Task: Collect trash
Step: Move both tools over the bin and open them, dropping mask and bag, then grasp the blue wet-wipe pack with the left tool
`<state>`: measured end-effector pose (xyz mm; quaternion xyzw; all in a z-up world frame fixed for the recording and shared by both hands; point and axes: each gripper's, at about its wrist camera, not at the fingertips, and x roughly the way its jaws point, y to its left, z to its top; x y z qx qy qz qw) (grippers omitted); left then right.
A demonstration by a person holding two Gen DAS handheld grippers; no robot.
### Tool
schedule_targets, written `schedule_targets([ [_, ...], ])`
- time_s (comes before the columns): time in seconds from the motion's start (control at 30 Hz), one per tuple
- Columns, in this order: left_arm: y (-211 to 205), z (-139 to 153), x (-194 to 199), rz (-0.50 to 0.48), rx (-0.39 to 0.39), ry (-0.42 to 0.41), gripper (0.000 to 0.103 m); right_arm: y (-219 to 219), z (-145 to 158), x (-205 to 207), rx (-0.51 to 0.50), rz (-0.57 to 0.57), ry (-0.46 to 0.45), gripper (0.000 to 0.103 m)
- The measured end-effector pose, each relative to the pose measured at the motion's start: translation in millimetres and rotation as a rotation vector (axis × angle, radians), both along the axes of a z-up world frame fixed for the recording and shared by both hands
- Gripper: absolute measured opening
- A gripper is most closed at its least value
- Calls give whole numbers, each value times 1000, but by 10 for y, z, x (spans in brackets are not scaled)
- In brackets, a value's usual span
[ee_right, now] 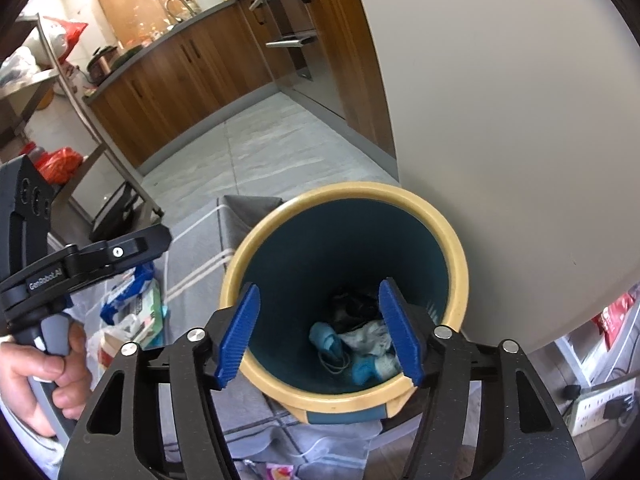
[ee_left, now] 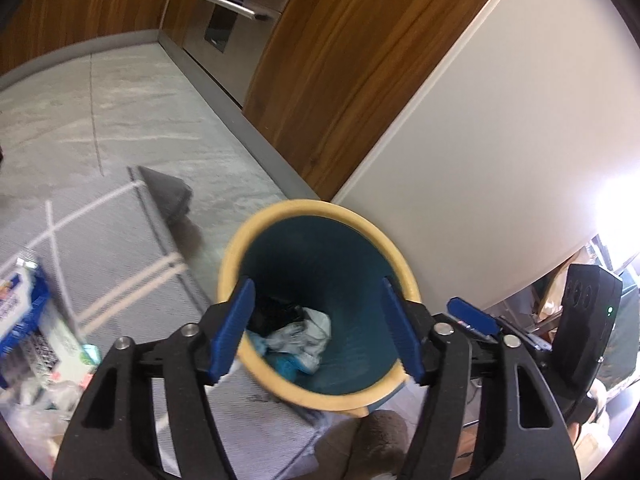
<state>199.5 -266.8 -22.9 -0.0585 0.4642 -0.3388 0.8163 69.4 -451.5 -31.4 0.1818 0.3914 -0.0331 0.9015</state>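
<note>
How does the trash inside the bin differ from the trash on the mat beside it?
The trash in the bin is small: a crumpled white piece, blue scraps and something dark. The trash on the mat is bigger: a blue and white package and clear plastic, still uncollected. Both lie loose.

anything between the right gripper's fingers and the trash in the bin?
Nothing held. Right wrist view: right gripper open above the bin, only air down to the crumpled trash at its bottom.

Black grippers (ee_left: 316,330) (ee_right: 320,332) with ribbed blue pads (ee_left: 234,330), silver screws (ee_right: 442,331), grey handle (ee_right: 54,334), white "GenRobot.AI" lettering (ee_right: 45,280).
</note>
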Motion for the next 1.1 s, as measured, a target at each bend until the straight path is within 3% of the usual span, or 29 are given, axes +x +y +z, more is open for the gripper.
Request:
schedule_targets([
  [0.2,399,180,15,55,41,-55,76,89,43,18,3,22,-11,66],
  [0.63,1284,355,59,165,135,-98,80,295,117,65,12,74,-25,68],
  [1.1,2035,113,99,217,298,-62,81,672,205,166,10,159,-38,69],
])
